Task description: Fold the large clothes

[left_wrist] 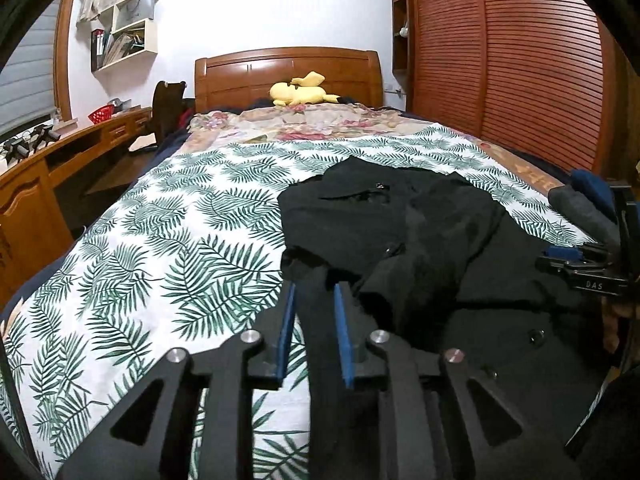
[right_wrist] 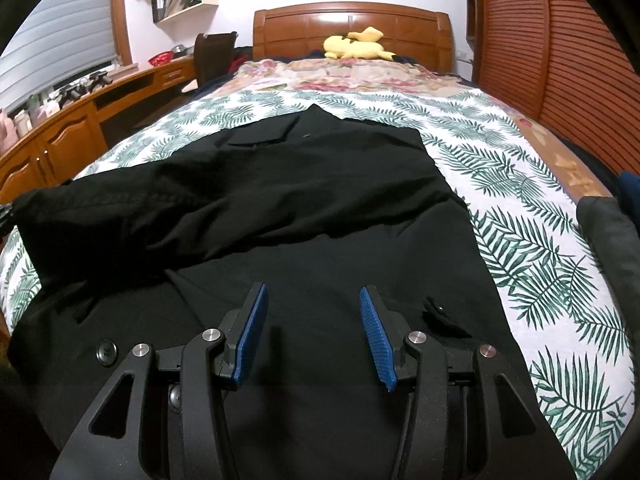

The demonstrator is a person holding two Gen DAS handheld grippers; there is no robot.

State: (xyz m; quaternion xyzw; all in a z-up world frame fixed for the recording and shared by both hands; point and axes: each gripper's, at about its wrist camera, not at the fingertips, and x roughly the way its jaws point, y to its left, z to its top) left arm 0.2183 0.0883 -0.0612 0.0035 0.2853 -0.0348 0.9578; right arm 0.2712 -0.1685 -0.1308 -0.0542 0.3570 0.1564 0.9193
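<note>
one black coat (right_wrist: pixel 304 200) is spread on the leaf-print bedspread (left_wrist: pixel 160 240); its edge is gripped by the left gripper (left_wrist: pixel 314 300), seemingly for folding, while the right gripper (right_wrist: pixel 312 320) is held spread above.

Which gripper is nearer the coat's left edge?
Left. The left gripper holds black fabric between its fingers at the black coat's left edge; the right gripper hovers open over the coat's middle, further right.
</note>
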